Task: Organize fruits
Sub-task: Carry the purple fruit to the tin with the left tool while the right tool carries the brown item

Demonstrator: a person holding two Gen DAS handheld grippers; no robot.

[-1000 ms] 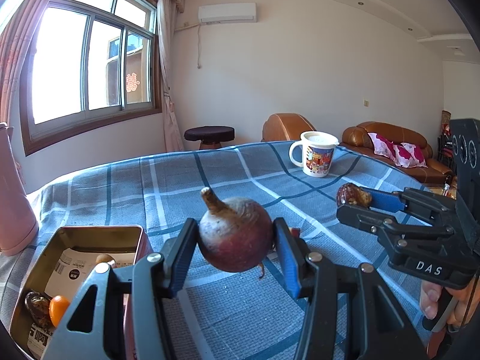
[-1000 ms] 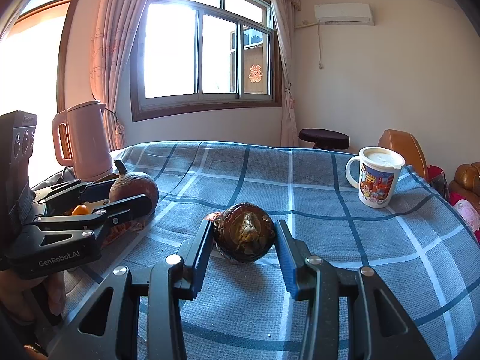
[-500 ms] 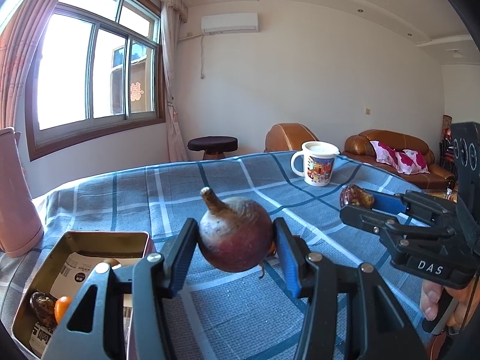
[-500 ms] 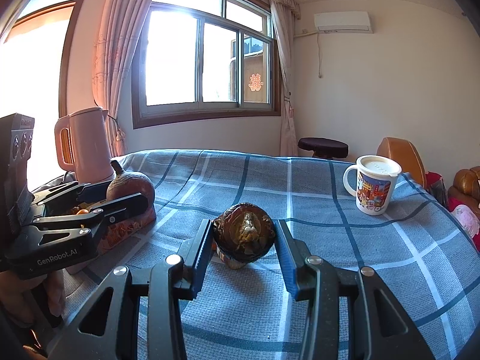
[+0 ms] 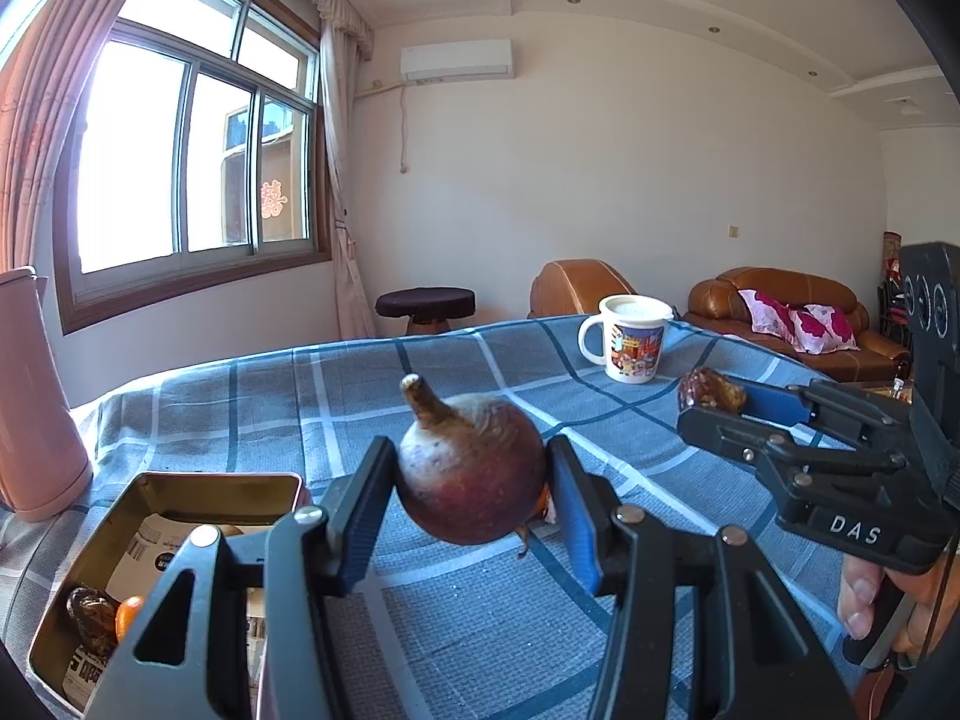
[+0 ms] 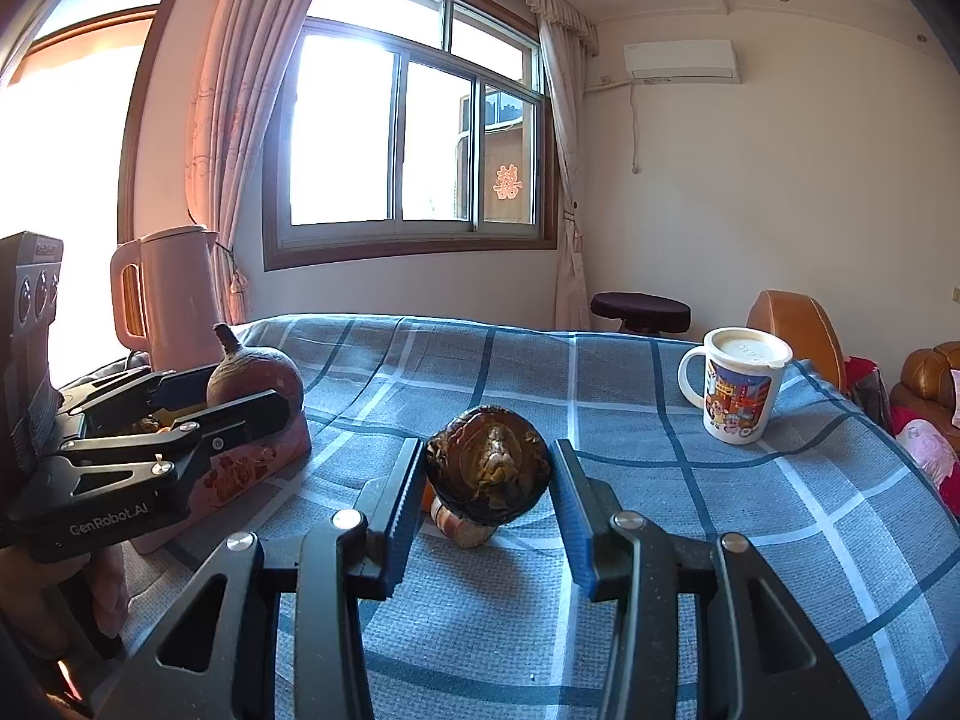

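Fingers of left gripper (image 5: 471, 480) clamped on purple-brown fruit (image 5: 471, 474) just right of tin (image 5: 180, 480); right gripper (image 6: 486, 477) clamped on dark wrinkled fruit (image 6: 487, 471), further right; mug (image 5: 630, 345) beyond; kettle (image 6: 177, 294) behind tin.

Round reddish-brown fruit (image 5: 471, 474) with a stub stem tilted up-left, clamped off the cloth. Dark wrinkled fruit (image 6: 487, 468) clamped too. Tin (image 5: 96, 540) holds an orange (image 5: 127, 615) and another dark fruit (image 5: 90, 618).

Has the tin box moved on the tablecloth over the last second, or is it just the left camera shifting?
Cannot tell. In the left wrist view the tin box keeps its place beside the pink kettle; both slid together, so it looks like camera shift.
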